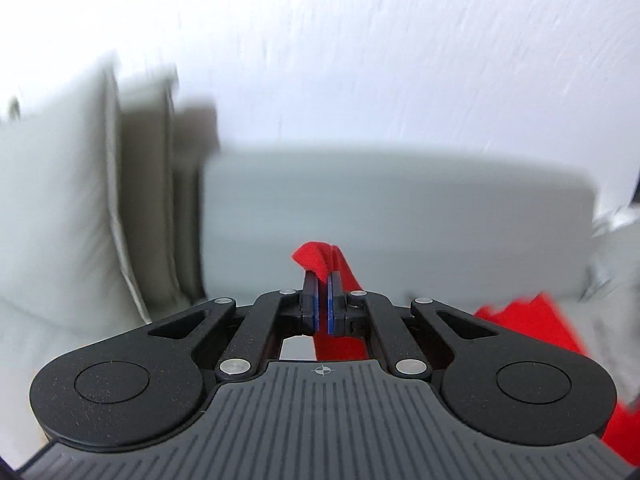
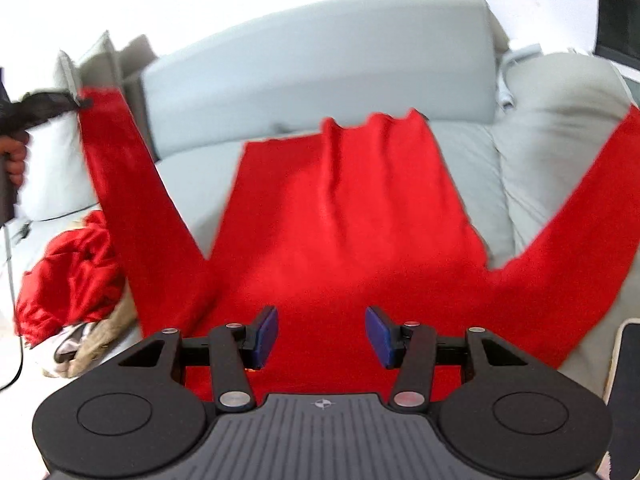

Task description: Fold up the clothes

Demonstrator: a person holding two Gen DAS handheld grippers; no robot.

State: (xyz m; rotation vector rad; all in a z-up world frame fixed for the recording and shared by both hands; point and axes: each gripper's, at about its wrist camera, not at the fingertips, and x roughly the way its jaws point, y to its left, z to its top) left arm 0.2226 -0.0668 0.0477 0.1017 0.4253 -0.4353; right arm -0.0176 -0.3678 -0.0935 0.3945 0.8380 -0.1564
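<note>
A pale grey sofa [image 2: 320,76] against a white wall [image 1: 400,48] fills both views, its seat cushions serving as our work surface. Spread across the seat lies a red long-sleeved top [image 2: 344,216], body flat with the hem toward the backrest and the sleeves flung out to either side. Its right-hand sleeve [image 2: 576,236] runs up over the padded armrest [image 2: 560,100].

Our left gripper [image 1: 321,280] has its blue pads pressed together on the end of the other sleeve [image 2: 128,200], a tuft of red cloth poking out beyond the fingertips in the left wrist view. From the right wrist camera we see that same gripper [image 2: 82,102] raised at the far left edge, a hand [image 2: 14,160] on its handle, the sleeve hanging taut from it down to the shoulder of the top (the picture is blurred there, so finer detail escapes us).

Our right gripper [image 2: 321,332] hovers over the near part of the garment with its fingers spread apart and nothing between them; whether the tips touch the cloth we cannot tell.

Left of the top, on the seat, sits a crumpled heap of clothes [image 2: 76,276]: something red on top, beige and whitish pieces beneath. A light cushion [image 1: 60,200] stands at the sofa's left end. A dark cable [image 2: 12,280] trails down the left edge.
</note>
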